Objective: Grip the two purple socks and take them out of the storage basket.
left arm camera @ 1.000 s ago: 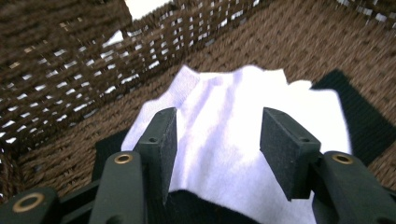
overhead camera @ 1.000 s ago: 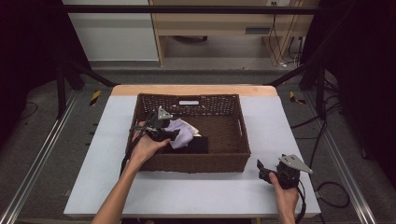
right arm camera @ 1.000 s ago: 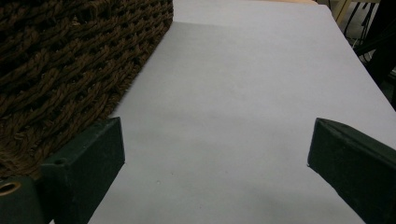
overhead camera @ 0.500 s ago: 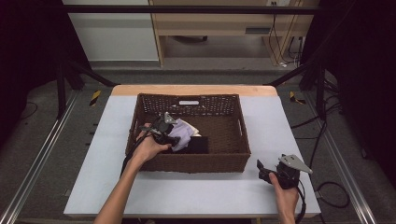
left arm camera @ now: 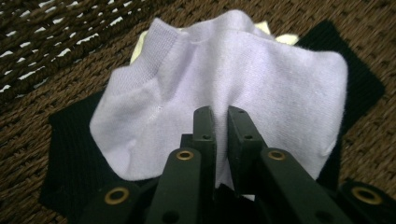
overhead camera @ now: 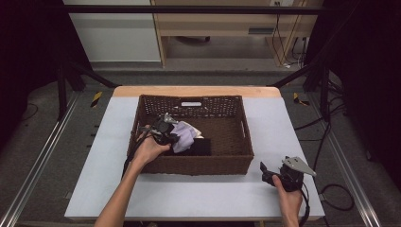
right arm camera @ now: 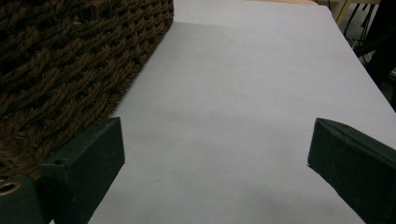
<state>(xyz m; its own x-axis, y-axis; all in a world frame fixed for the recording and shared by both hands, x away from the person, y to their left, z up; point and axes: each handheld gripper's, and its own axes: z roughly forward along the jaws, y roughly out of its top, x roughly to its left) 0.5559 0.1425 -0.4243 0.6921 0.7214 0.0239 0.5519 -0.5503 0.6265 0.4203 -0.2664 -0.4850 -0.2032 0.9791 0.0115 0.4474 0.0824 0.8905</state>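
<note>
Left gripper view has the left gripper [left arm camera: 219, 116] pinching a fold of a pale lilac sock [left arm camera: 243, 84]; its jaws have just been closing and are now nearly together on the cloth. It's soft knit with a ribbed cuff, lying across a black ribbed cloth [left arm camera: 70, 158], long axis running along the basket's [overhead camera: 189, 166] front wall, left of its middle. Brown woven wicker, rectangular. No readable writing anywhere. Right gripper [overhead camera: 270, 174] sits off the basket's front right corner, jaws wide apart, holding nothing.
</note>
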